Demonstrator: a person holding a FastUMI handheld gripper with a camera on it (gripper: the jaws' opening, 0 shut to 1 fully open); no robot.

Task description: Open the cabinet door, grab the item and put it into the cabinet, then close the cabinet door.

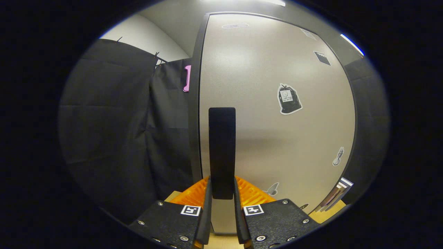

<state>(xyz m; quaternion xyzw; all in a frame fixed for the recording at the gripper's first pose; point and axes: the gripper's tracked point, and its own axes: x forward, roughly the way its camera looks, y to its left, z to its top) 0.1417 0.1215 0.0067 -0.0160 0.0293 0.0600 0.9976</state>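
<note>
Door (277,114) handle (222,148) sits squeezed in our gripper (222,193), so we should pull gently and straight.

A pale grey cabinet door (270,131) with a smooth, faintly speckled satin finish is catching soft ceiling glare, while its tall matt black handle (222,148) is sitting clamped between the gripper (222,193) fingers' ridged pads; creased black cloth (114,121) is hanging alongside.

The camera rides on the gripper (222,193), looks straight forward along its two fingers, and sits very close to the cabinet door (273,114) and its upright black handle (222,152).
</note>
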